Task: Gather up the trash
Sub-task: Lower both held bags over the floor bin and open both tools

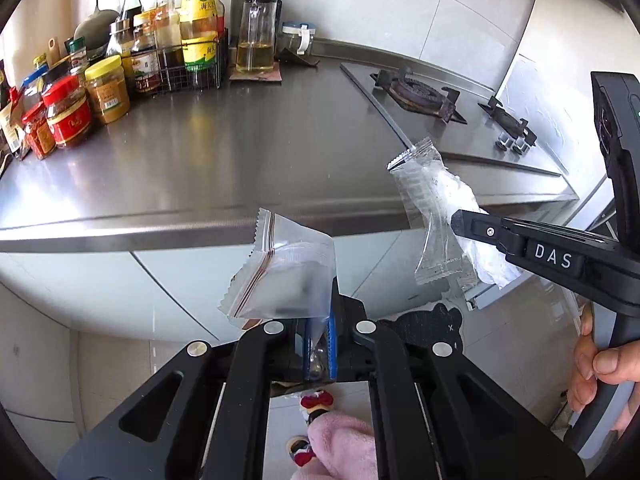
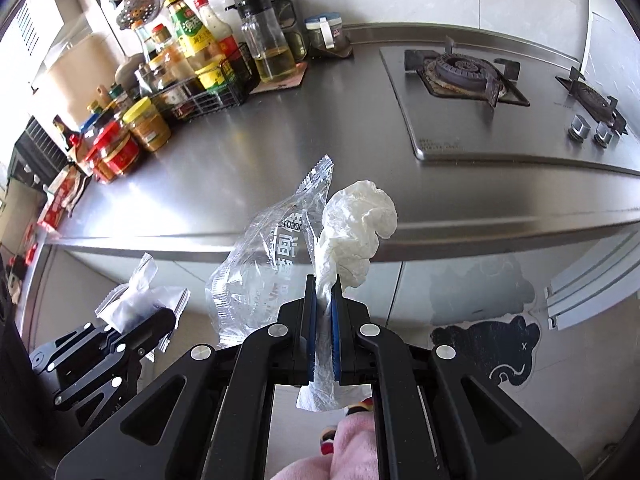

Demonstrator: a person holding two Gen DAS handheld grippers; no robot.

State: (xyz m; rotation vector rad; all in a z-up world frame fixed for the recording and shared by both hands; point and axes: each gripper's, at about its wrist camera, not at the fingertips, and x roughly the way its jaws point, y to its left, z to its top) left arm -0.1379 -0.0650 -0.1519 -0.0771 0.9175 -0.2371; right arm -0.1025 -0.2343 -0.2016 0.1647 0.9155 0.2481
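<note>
My left gripper point(image 1: 320, 320) is shut on a small clear plastic wrapper point(image 1: 280, 276) with zigzag edges, held in the air in front of the steel counter's edge. My right gripper point(image 2: 325, 292) is shut on a crumpled white tissue point(image 2: 356, 228) together with a clear printed plastic wrapper point(image 2: 264, 264). In the left wrist view the right gripper point(image 1: 460, 222) comes in from the right with its wrapper point(image 1: 428, 208). In the right wrist view the left gripper point(image 2: 160, 320) sits low left with its wrapper point(image 2: 136, 300).
The steel counter point(image 1: 240, 160) carries a cluster of sauce bottles and jars point(image 1: 120, 68) at the back left, an oil bottle point(image 1: 256, 28), and a gas hob point(image 2: 464, 76) at the right. White cabinet fronts point(image 1: 180, 280) lie below. A black bear-shaped mat point(image 2: 488, 356) lies on the floor.
</note>
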